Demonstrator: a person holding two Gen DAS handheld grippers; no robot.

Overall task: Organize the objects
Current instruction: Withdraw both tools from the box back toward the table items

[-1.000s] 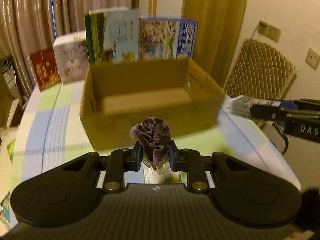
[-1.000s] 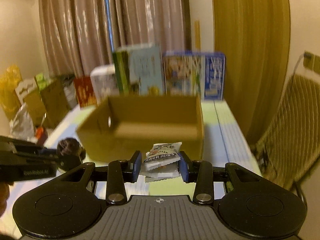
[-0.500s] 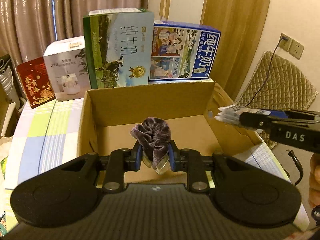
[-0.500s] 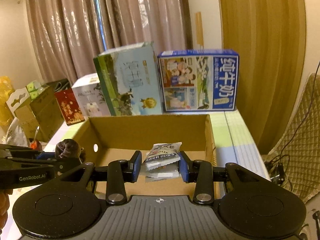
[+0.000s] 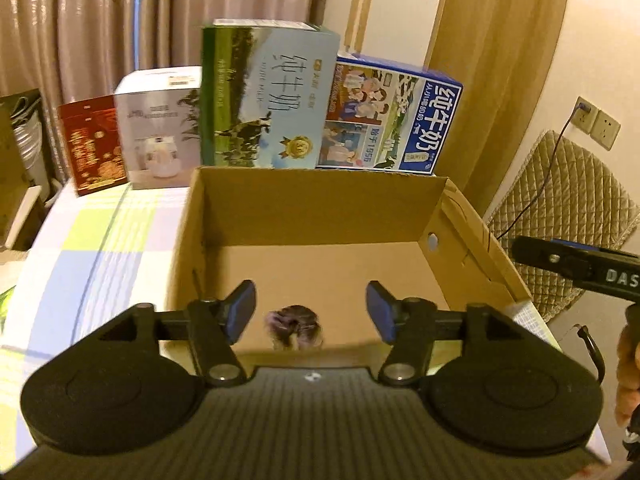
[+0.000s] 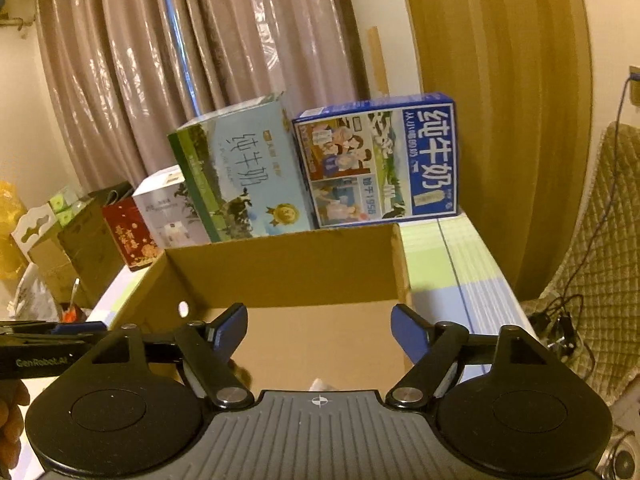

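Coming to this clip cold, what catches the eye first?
The open cardboard box fills the middle of both views, with both grippers open over it: left gripper, right gripper. A dark scrunchie lies in the box below the left fingers. Two bright milk cartons stand just behind the box.

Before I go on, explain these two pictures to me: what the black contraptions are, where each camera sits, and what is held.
Each black device is a hand-held gripper with two blue-tipped fingers; a camera on it looks forward along them. One picture is from the left gripper, the other from the right gripper. Both stand open and hold nothing. Below them is an open cardboard box on a checked tablecloth. A dark velvet scrunchie lies inside it. Milk cartons stand behind.
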